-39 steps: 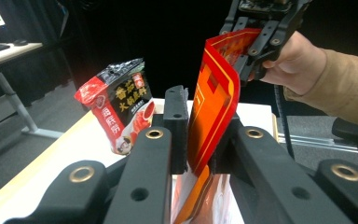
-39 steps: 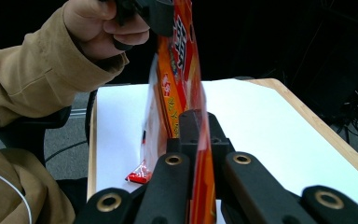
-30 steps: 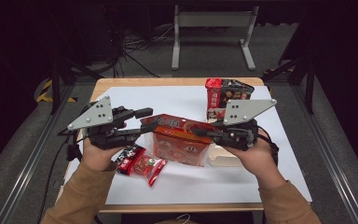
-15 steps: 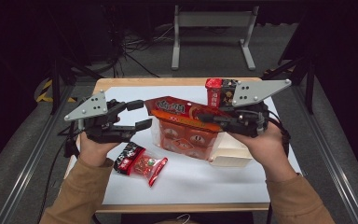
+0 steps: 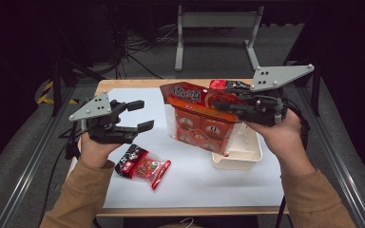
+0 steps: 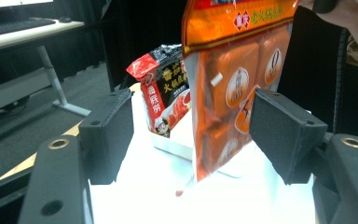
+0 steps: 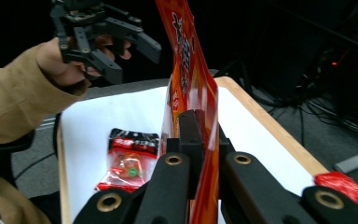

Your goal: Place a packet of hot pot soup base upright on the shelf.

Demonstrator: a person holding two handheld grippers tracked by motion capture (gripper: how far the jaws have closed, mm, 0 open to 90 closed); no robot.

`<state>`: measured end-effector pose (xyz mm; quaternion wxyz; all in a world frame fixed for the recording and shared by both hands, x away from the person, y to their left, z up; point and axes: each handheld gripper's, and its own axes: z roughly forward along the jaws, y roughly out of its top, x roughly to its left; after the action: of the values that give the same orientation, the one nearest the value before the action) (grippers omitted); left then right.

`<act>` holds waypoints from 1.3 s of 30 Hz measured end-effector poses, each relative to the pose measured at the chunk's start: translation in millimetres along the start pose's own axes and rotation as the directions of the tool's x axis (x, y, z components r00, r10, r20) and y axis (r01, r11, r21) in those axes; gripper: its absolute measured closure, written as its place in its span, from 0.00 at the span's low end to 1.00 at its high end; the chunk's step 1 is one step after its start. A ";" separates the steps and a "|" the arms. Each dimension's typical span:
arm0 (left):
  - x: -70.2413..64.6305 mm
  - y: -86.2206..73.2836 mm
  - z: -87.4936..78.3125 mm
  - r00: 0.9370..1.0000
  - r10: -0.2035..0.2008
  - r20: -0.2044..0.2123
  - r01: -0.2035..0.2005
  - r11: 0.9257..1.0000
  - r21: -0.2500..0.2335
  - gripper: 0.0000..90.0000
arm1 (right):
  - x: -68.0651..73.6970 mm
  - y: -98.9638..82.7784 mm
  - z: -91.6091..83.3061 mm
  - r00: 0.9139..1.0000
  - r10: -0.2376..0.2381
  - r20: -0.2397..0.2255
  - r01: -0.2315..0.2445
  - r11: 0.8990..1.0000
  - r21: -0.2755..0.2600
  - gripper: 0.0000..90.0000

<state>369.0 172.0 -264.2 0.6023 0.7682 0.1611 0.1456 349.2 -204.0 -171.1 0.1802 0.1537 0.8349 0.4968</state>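
An orange multi-pack snack bag (image 5: 195, 118) hangs upright above the white tray (image 5: 240, 156). My right gripper (image 5: 220, 106) is shut on its top band, and in the right gripper view the jaws (image 7: 198, 128) pinch the bag (image 7: 189, 70) edge-on. My left gripper (image 5: 142, 115) stays to the left of the bag, not touching it. Its jaws have just been opening and nothing is between the pads (image 6: 284, 133). The bag (image 6: 228, 93) hangs just ahead of them. A small red and black packet (image 5: 142, 166) lies flat on the white sheet near my left hand.
A red and black snack bag (image 6: 165, 95) stands in the tray's far end behind the orange bag. The wooden table (image 5: 123, 84) is covered by a white sheet. Metal rails run along both sides, and a grey stand (image 5: 216, 28) is on the floor beyond.
The right gripper has raised the orange bag up and to the right until it hangs over the tray. The left jaws have widened and now stand apart from the bag.
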 end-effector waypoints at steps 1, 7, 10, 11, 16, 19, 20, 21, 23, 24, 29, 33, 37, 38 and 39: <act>0.0 0.0 0.0 1.000 0.000 0.000 0.000 1.000 0.000 0.35 | 0.0 0.0 0.0 1.000 0.000 0.000 0.000 1.000 0.000 0.99; 8.5 -5.0 0.6 1.000 -0.017 -0.010 0.017 1.000 0.015 0.34 | -12.6 -3.2 -6.2 0.999 0.026 0.032 -0.027 1.000 0.012 0.99; 10.9 -6.8 1.1 0.999 -0.031 -0.012 0.032 0.999 0.021 0.33 | -20.5 -5.5 -9.8 0.998 0.048 0.051 -0.049 0.999 0.016 0.99; 11.9 -7.4 1.5 0.999 -0.034 -0.007 0.035 0.999 0.023 0.32 | -22.9 -6.1 -10.8 0.997 0.053 0.057 -0.054 0.998 0.017 0.99; 14.1 -9.2 3.4 0.999 -0.037 0.000 0.037 0.999 0.032 0.29 | -34.8 -10.9 -15.9 0.993 0.082 0.088 -0.084 0.996 0.021 0.99; 15.0 -10.0 4.1 0.999 -0.039 -0.003 0.039 0.999 0.035 0.28 | -39.1 -13.6 -17.8 0.990 0.091 0.105 -0.093 0.995 0.021 0.99; 15.6 -10.5 4.2 0.999 -0.041 -0.001 0.041 0.998 0.039 0.28 | -41.0 -15.0 -18.4 0.989 0.094 0.114 -0.097 0.995 0.022 0.99; 16.2 -10.7 4.3 0.999 -0.042 -0.001 0.042 0.998 0.041 0.27 | -43.4 -16.9 -19.2 0.987 0.103 0.121 -0.107 0.994 0.023 0.99; 17.3 -11.6 4.8 0.999 -0.051 0.005 0.051 0.997 0.054 0.27 | -47.7 -20.1 -20.1 0.984 0.117 0.131 -0.120 0.993 0.020 0.99; 18.1 -11.9 5.0 0.999 -0.048 0.004 0.047 0.997 0.059 0.27 | -49.2 -21.3 -20.5 0.983 0.122 0.134 -0.126 0.992 0.020 0.99; 21.6 -15.0 6.4 0.998 -0.059 0.000 0.059 0.996 0.072 0.26 | -58.2 -29.3 -23.5 0.976 0.142 0.162 -0.148 0.989 0.021 0.99; 23.8 -16.5 6.8 0.998 -0.065 -0.003 0.065 0.995 0.081 0.25 | -62.2 -34.0 -25.1 0.972 0.153 0.179 -0.159 0.987 0.021 0.99; 25.1 -17.4 7.4 0.998 -0.066 -0.005 0.066 0.994 0.090 0.25 | -66.0 -39.1 -26.5 0.967 0.168 0.194 -0.174 0.985 0.017 0.99; 25.1 -17.7 7.6 0.998 -0.069 -0.003 0.069 0.993 0.092 0.25 | -66.5 -39.9 -26.8 0.966 0.170 0.196 -0.177 0.984 0.017 0.99; 25.9 -18.1 7.7 0.998 -0.066 -0.003 0.066 0.993 0.095 0.25 | -67.2 -41.0 -27.1 0.965 0.172 0.200 -0.179 0.984 0.017 0.99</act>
<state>394.3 180.2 -282.8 0.5695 0.7902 0.1934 0.1177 393.4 -273.1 -185.5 0.2149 0.2788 0.8044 0.4785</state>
